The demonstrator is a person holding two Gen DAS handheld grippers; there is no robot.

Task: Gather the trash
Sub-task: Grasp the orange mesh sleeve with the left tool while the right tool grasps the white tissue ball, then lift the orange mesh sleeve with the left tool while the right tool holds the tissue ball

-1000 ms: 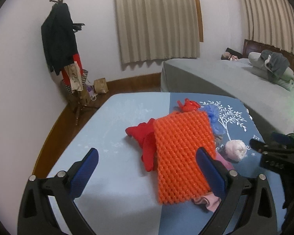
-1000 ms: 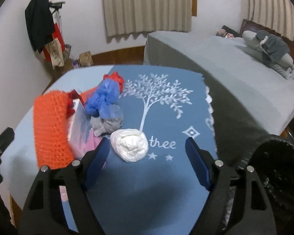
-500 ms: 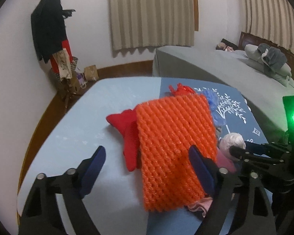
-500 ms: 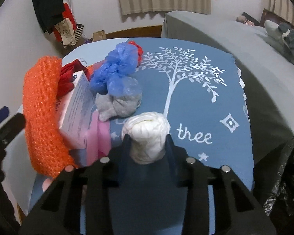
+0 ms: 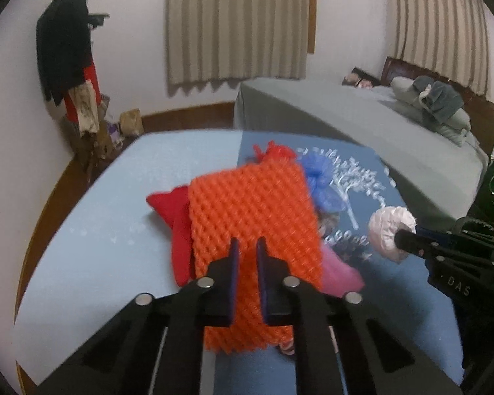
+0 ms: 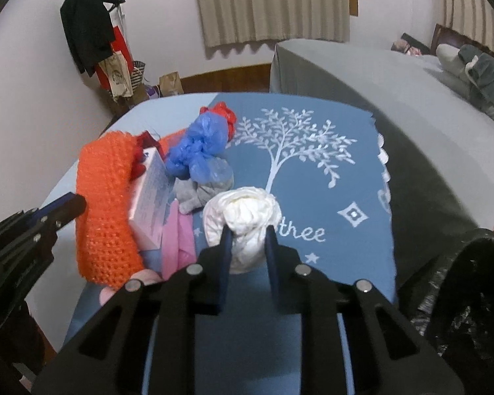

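My left gripper [image 5: 246, 252] is shut on the orange foam net [image 5: 250, 223], which it pinches near the net's near end; the net also shows in the right wrist view [image 6: 105, 204]. My right gripper [image 6: 246, 242] is shut on a white crumpled bag ball [image 6: 242, 210] and holds it just above the blue cloth; the ball also shows in the left wrist view [image 5: 390, 232]. A blue plastic bag [image 6: 197, 148], a grey wad [image 6: 197, 194], a red bag [image 5: 174, 217], a pink bag [image 6: 178, 240] and a small box [image 6: 151, 197] lie in the pile.
The blue tablecloth [image 6: 313, 171] with a white tree print covers the table. A black bin bag [image 6: 471, 299] opens at the lower right. A grey bed [image 6: 395, 89] stands behind. A coat rack [image 5: 69, 62] stands by the left wall.
My left gripper has closed onto the orange net. My right gripper, closed on the white ball since half a second ago, has lifted it slightly.
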